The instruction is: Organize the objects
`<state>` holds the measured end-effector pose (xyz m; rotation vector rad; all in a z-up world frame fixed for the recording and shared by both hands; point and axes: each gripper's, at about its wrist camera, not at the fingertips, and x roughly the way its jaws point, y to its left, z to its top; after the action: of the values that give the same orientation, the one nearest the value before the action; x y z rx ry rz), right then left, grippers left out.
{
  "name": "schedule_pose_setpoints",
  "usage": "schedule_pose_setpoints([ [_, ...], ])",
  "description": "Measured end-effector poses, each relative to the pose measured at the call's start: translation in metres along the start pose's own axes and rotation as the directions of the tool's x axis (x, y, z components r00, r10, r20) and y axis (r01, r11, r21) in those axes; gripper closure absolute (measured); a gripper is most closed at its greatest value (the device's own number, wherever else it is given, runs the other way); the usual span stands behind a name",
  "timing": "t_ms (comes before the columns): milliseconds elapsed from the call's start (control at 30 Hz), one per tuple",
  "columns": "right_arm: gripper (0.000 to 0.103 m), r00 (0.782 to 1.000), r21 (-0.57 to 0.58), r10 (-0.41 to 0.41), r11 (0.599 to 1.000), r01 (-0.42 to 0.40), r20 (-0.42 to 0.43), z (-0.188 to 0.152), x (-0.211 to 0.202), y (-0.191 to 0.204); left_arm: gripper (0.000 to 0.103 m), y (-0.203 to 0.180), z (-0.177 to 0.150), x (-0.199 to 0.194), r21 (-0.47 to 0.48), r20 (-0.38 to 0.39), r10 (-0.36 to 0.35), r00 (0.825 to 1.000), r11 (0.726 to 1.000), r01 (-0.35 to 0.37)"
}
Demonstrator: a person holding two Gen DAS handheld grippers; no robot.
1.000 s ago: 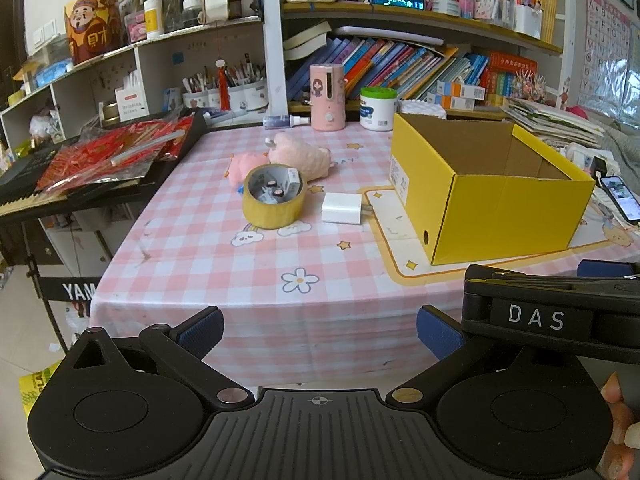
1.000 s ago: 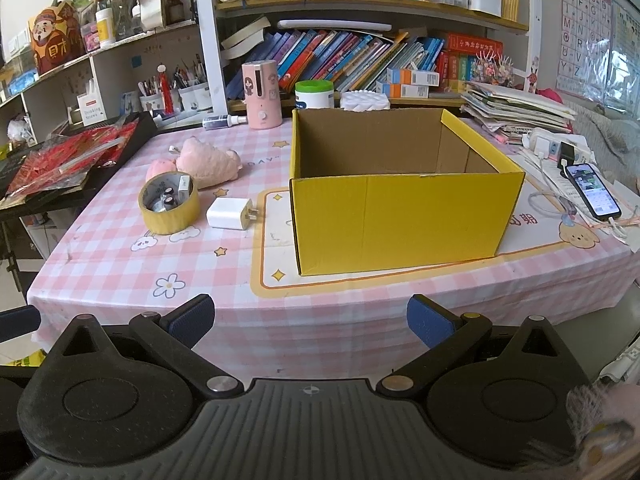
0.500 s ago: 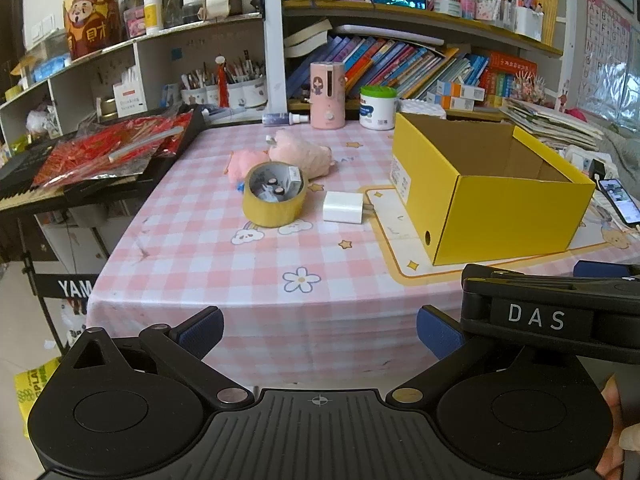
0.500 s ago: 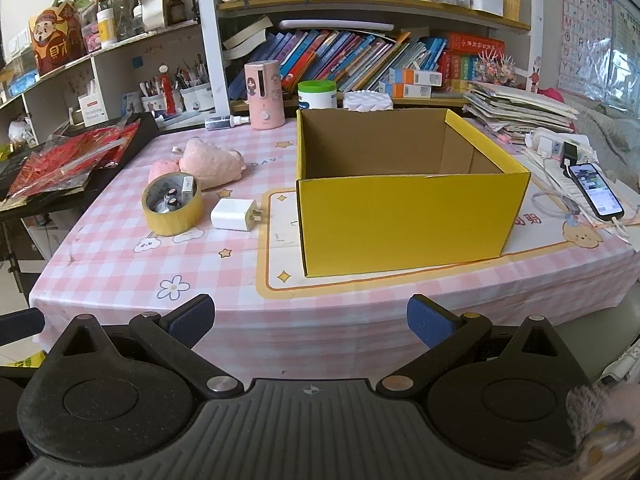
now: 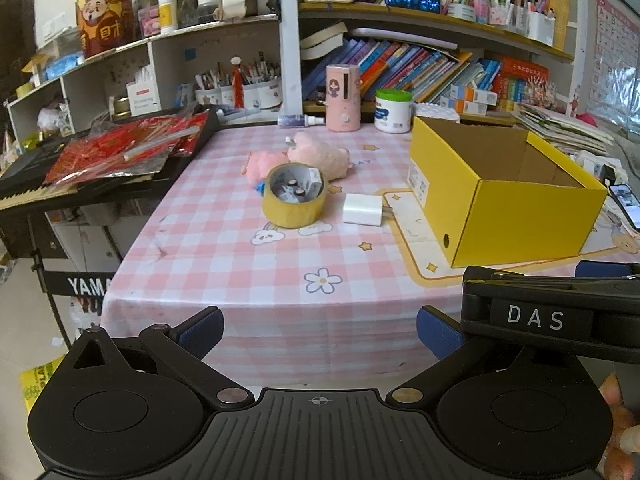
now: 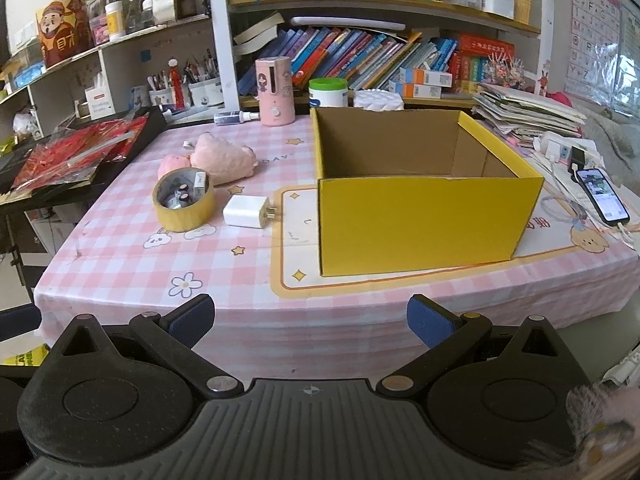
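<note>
Left gripper (image 5: 318, 330): fingers spread wide, empty, short of the table edge.
Right gripper (image 6: 310, 318): likewise wide apart, empty.
Yellow box (image 6: 420, 204): open, upright on the checked tablecloth (image 6: 132, 248).
White charger (image 6: 246, 211): between box and tape roll (image 6: 184, 200).
Pink plush (image 6: 222, 158): behind the roll.

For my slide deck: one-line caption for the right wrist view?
Open right gripper faces an empty yellow box, tape roll, white charger and pink plush.
</note>
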<state>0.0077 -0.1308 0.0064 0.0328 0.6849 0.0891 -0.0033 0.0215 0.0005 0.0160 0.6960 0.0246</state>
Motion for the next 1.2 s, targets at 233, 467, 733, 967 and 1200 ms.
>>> schedule_pose_setpoints([
  [233,0.0,0.999,-0.022,0.03,0.999,-0.031,-0.017,-0.001,0.005,0.011,0.0,0.011,-0.004,0.002,-0.025,-0.015,0.008,1.0,1.0,-0.009],
  [467,0.002,0.997,-0.051,0.069,0.996,-0.07,-0.02,0.001,0.014,0.024,0.0,0.022,-0.005,0.008,-0.052,-0.02,0.038,0.999,0.998,-0.039],
  [733,0.018,0.994,-0.095,0.112,0.989,-0.11,0.015,0.015,0.028,0.039,0.0,0.04,0.002,0.02,-0.095,-0.013,0.097,0.995,0.991,-0.098],
  [967,0.03,0.989,-0.101,0.143,0.985,-0.138,0.038,0.036,0.05,0.048,0.0,0.052,0.014,0.038,-0.108,-0.005,0.134,0.991,0.985,-0.134],
  [1200,0.04,0.984,-0.127,0.177,0.977,-0.172,0.034,0.061,0.082,0.06,0.0,0.057,0.028,0.064,-0.093,-0.019,0.135,0.991,0.986,-0.136],
])
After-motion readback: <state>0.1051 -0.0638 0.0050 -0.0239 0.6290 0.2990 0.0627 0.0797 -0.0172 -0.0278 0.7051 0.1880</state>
